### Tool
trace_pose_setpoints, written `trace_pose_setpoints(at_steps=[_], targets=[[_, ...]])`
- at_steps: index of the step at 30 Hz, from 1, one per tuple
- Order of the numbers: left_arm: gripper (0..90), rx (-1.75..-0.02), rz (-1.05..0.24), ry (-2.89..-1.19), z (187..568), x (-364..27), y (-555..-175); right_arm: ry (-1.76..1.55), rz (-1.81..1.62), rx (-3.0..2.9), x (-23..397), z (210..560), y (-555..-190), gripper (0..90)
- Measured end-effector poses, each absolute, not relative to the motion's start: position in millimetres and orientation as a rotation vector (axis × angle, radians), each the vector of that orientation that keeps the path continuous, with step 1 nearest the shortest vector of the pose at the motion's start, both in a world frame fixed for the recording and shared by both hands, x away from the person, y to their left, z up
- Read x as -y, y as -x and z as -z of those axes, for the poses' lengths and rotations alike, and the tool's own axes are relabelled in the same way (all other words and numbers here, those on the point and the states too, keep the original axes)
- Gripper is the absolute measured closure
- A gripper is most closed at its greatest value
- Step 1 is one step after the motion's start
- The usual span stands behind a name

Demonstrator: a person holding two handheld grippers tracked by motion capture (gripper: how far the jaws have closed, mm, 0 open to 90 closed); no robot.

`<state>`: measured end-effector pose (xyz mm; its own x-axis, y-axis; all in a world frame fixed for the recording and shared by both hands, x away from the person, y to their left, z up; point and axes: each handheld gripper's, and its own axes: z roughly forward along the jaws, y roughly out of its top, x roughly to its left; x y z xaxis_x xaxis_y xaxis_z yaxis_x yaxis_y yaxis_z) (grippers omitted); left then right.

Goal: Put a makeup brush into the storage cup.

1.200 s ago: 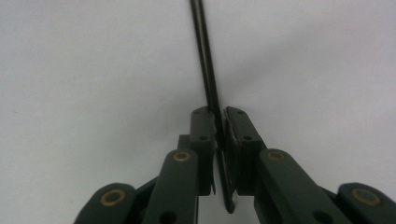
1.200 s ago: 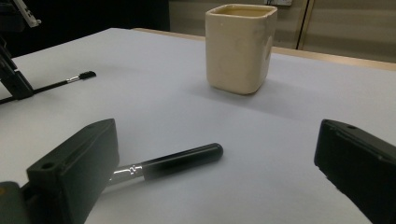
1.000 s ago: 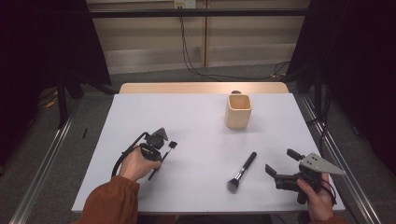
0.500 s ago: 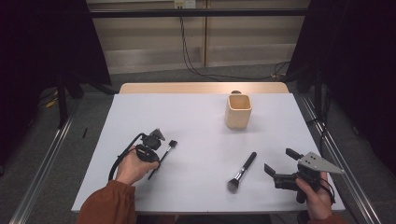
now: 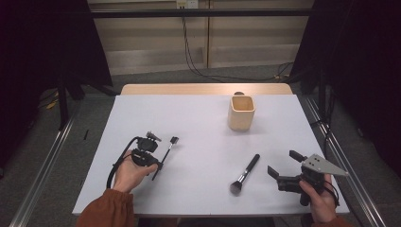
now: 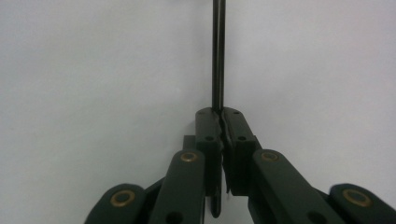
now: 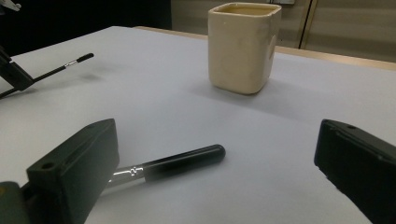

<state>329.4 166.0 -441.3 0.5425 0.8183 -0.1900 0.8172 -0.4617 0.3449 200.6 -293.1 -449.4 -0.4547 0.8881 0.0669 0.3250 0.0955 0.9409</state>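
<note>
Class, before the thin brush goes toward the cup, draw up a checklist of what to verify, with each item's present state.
1. Left tool shut on the thin brush: ok.
2. Thin brush lifted off the table: cannot tell.
3. Cup upright with its mouth open: ok.
4. Table between thin brush and cup free of things: ok.
5. Right tool open, holding nothing: ok.
6. Thick brush lying flat, apart from the right tool: ok.
</note>
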Motion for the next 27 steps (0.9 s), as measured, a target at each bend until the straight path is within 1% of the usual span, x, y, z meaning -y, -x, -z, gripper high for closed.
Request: trace_pose_setpoints(at_steps=[5,11,12,13,14,15,19,27], targets=[[86.4,-1.322,-0.052,-2.374,440.4,-166.3,-325.6,-1.188,-1.362,-1.839,293.3,449.5,-200.5,0.0],[86.4,-1.263,-0.113,-2.303,437.4,-172.3,-319.4,-1.187,-1.362,-1.84,293.4,449.4,-200.4,0.0],[86.4,-1.239,-0.101,-2.279,438.1,-173.5,-318.2,-1.187,-1.362,-1.841,293.4,449.4,-200.5,0.0],[86.3,-1.206,-0.051,-2.248,438.6,-175.2,-317.2,-1.188,-1.363,-1.84,293.4,449.5,-200.5,0.0],[86.4,-1.202,-0.047,-2.226,438.9,-177.1,-316.3,-1.19,-1.363,-1.839,293.2,449.5,-200.6,0.0],[86.4,-1.222,-0.079,-2.223,439.0,-178.1,-315.4,-1.19,-1.363,-1.838,293.2,449.4,-200.6,0.0],[86.4,-1.212,-0.108,-2.166,438.0,-183.4,-313.2,-1.187,-1.363,-1.841,292.7,449.2,-200.3,0.0],[86.4,-1.124,-0.235,-2.064,433.9,-187.8,-307.5,-1.183,-1.366,-1.843,292.8,449.0,-199.7,0.0]])
